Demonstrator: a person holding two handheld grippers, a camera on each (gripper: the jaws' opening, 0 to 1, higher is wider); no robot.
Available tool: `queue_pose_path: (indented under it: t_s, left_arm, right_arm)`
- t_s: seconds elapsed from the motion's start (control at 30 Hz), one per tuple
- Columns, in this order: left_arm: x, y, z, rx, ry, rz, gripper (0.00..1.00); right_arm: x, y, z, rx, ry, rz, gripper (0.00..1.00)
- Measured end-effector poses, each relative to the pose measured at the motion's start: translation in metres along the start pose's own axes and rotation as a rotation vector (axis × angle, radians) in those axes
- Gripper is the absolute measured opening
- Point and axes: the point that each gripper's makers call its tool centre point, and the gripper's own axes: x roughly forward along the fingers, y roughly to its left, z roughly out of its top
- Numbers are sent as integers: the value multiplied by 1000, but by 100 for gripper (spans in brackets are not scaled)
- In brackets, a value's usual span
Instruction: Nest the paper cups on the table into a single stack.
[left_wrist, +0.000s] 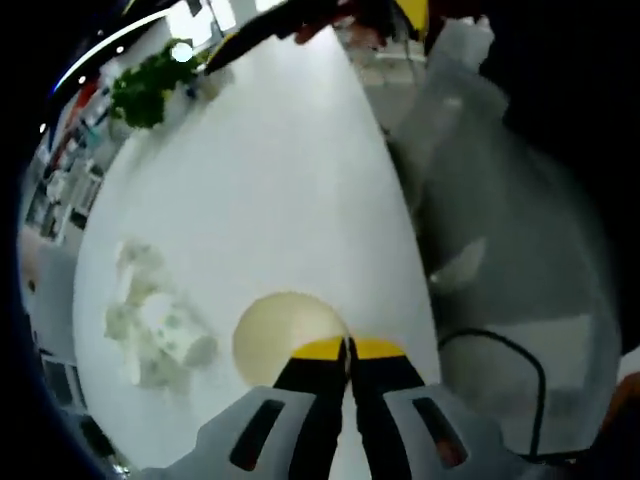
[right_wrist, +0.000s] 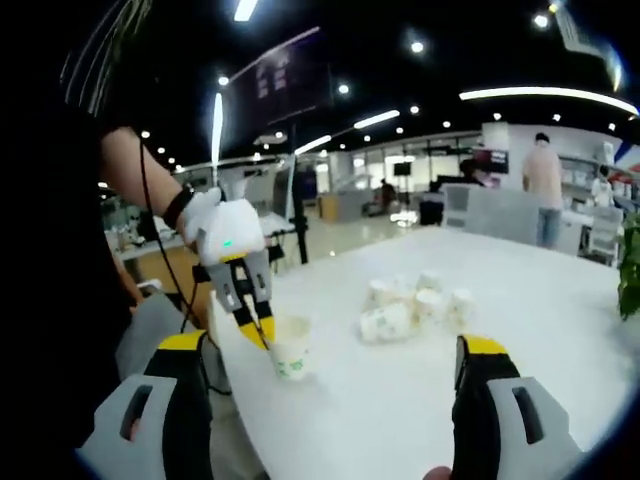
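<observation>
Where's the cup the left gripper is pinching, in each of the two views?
Left gripper view: the cup sits low centre, its open mouth just above the closed jaws.
Right gripper view: the same cup stands upright left of centre, its rim pinched by the left gripper.
Shared landmark: the cluster of loose cups.

bare table (right_wrist: 520, 330) near right, cup cluster (right_wrist: 410, 305) (some toppled) mid-table

One paper cup (right_wrist: 291, 352) apart, several clustered cups (right_wrist: 415, 303).
</observation>
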Motion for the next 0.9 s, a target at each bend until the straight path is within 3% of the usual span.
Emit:
queue_pose_path:
  t_s: [0.13,0.5,0.83,0.9]
  left_arm:
    - [3,-2,7,-9,-31,5,0]
    - [20,-2,6,-33,-22,14,0]
    - [22,4,7,10,-10,18,0]
    - [21,6,8,-13,-19,22,0]
  right_arm:
    - [-2,2,-3,4,9,-4,100]
    - [-5,7,-7,38,13,-7,100]
    - [-4,6,-6,43,10,-8,100]
    - [-3,6,-6,41,11,-7,100]
